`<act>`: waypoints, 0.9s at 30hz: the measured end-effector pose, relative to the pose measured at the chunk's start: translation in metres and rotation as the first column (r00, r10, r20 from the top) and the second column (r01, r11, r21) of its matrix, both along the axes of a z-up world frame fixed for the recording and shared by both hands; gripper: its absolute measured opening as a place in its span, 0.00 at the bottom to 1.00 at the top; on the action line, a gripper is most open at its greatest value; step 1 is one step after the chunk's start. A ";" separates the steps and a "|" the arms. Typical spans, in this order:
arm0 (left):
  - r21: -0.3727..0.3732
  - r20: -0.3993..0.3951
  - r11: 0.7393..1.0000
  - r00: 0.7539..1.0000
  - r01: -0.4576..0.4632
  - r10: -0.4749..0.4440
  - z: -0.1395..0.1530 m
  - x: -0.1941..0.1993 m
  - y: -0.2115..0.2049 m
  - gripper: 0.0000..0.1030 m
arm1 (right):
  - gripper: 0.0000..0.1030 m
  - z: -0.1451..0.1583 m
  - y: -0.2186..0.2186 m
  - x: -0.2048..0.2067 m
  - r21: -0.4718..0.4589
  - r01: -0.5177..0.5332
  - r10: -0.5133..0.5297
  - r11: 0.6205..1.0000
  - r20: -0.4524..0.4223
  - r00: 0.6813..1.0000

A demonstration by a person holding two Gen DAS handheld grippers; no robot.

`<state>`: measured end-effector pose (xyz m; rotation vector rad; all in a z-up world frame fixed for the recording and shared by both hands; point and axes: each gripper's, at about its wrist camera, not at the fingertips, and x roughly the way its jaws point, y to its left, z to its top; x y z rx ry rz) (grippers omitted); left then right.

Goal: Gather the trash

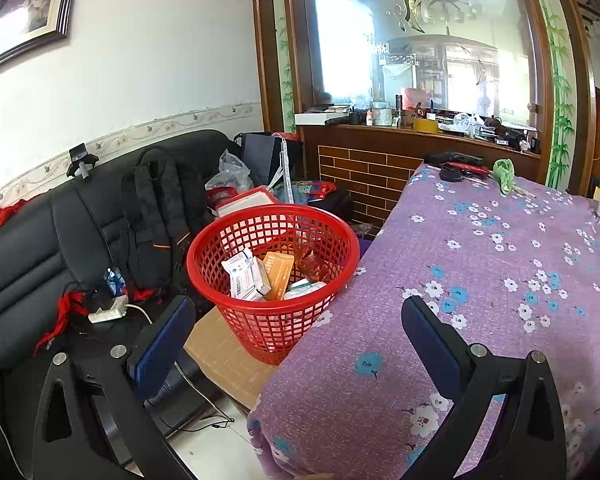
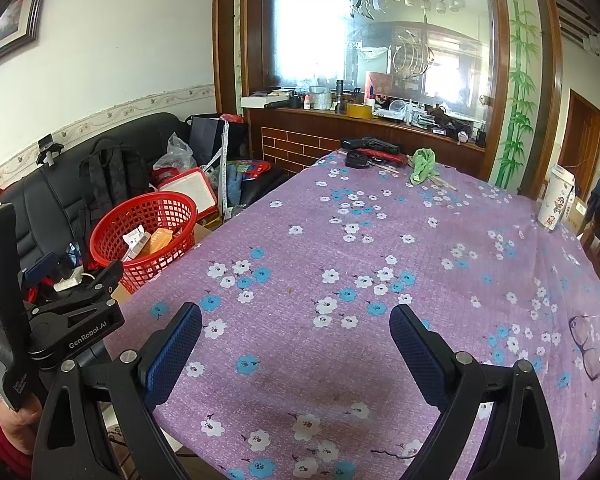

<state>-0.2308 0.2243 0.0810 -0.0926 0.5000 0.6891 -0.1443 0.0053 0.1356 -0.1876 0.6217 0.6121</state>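
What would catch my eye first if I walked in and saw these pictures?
Probably the bright red basket, standing on a cardboard box beside the table's left edge and already holding small cartons and wrappers. Next, the purple flowered tablecloth, which fills most of the right view, bare in the middle with a green cloth at its far end. Both the left gripper and right gripper hang open, holding nothing.

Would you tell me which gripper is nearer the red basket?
Left. The left gripper hovers open right by the red basket; the right gripper hangs open over the table, basket off to its left.
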 end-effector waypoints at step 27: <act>0.005 -0.036 0.999 0.999 0.036 -0.036 -0.001 0.010 -0.008 0.99 | 0.94 -0.010 -0.006 0.008 -0.046 0.029 -0.028 0.999 0.025 0.999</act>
